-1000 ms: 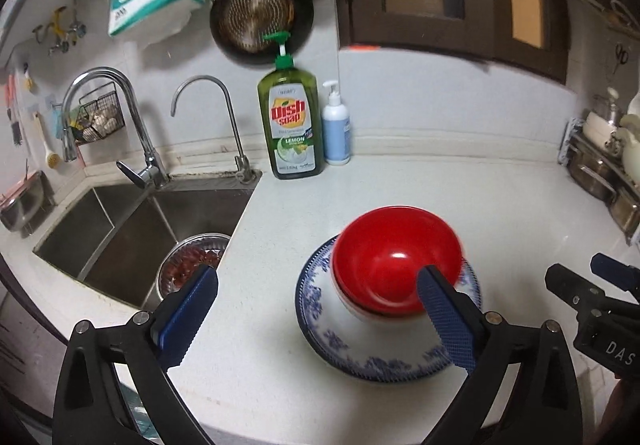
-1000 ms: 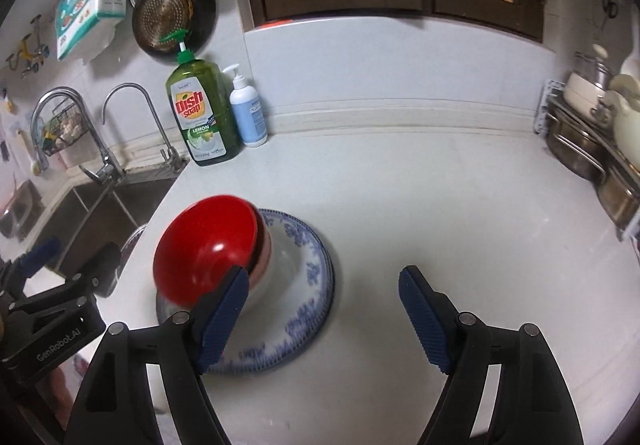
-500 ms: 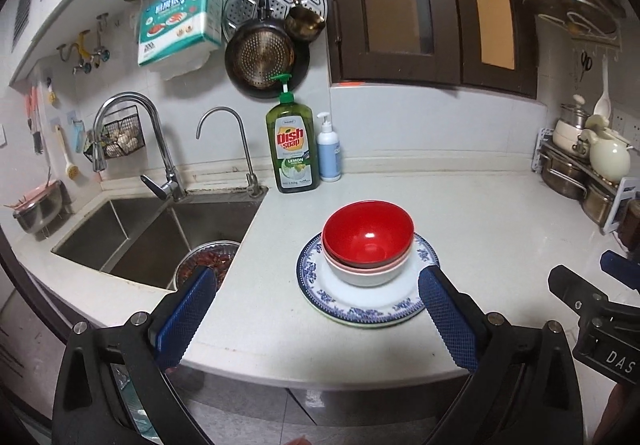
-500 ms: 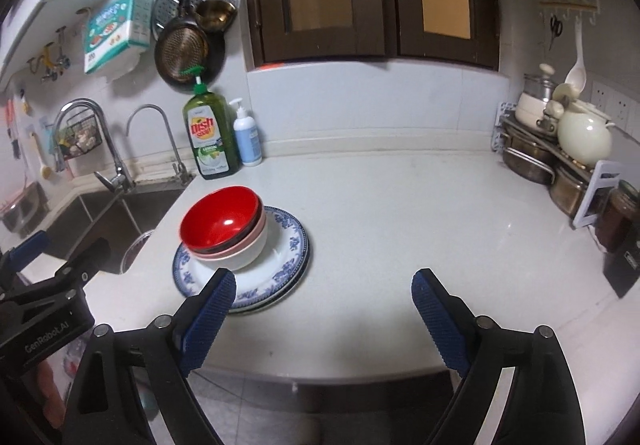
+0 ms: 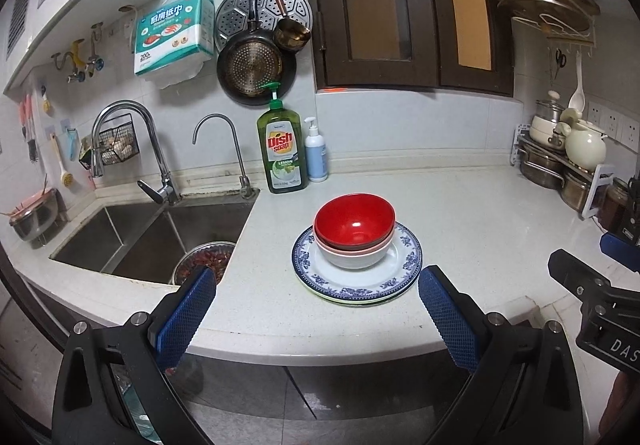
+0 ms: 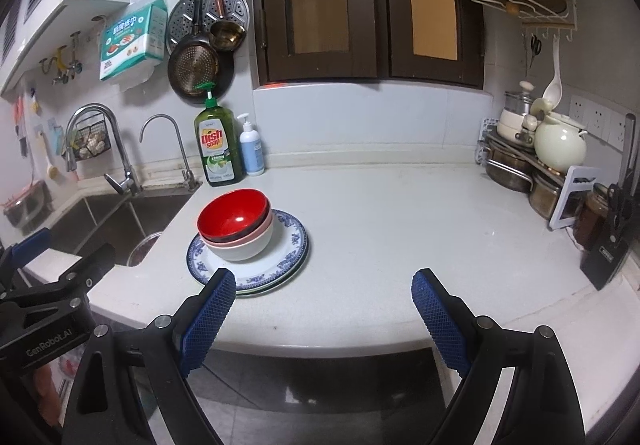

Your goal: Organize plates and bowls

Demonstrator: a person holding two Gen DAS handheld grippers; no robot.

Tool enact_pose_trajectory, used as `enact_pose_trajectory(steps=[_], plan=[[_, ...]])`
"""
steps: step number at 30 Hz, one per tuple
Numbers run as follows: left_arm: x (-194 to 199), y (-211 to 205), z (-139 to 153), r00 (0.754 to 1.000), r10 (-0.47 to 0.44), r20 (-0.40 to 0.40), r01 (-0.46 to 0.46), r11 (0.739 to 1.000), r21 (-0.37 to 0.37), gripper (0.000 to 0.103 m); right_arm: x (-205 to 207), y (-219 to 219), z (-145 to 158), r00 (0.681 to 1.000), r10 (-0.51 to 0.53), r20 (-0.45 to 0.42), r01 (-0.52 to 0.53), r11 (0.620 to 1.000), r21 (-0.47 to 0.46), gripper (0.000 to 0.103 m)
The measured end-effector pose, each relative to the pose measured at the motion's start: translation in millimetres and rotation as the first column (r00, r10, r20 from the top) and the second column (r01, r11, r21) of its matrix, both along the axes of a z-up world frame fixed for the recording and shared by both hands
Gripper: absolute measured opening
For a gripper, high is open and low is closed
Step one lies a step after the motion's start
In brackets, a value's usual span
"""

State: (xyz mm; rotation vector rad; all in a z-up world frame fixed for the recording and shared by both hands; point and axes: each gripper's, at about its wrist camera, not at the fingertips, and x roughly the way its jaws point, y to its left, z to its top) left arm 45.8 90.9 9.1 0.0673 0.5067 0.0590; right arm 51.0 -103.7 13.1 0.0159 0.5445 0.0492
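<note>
Now both grippers hang empty off the tabletop (image 5: 460, 213) edge.
Left gripper (image 5: 316, 315) and right gripper (image 6: 320, 315) gape wide, clear of the stack: red bowl (image 5: 354, 221) nested in two bowls on stacked plates (image 5: 396, 277) near the sink (image 5: 132, 233).

A home kitchen: steel sink (image 5: 132, 233) with 2 taps, dish soap bottle (image 5: 282, 149), hanging frying pan (image 5: 250, 65), stacked pots (image 6: 516, 161).

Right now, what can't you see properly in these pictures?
- White bowl: its inside, both views; the pink bowl and red bowl nest in it.
- Lower plate: only a rim, under the blue-patterned plate.
- Metal bowl in the sink: left view, contents too small; right view, counter edge cuts it.
</note>
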Motion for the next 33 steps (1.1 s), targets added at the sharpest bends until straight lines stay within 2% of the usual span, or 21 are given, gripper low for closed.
enact_pose_trajectory(steps=[21, 33], plan=[[-40, -4, 14, 0.999, -0.019, 0.041, 0.019, 1.000, -0.009, 0.103, -49, 3, 13, 0.999, -0.016, 0.047, 0.016, 1.000, -0.008, 0.091], [-45, -11, 18, 0.998, -0.025, 0.059, 0.025, 1.000, -0.003, 0.103, -57, -5, 15, 0.998, -0.003, 0.060, 0.004, 1.000, -0.008, 0.091]])
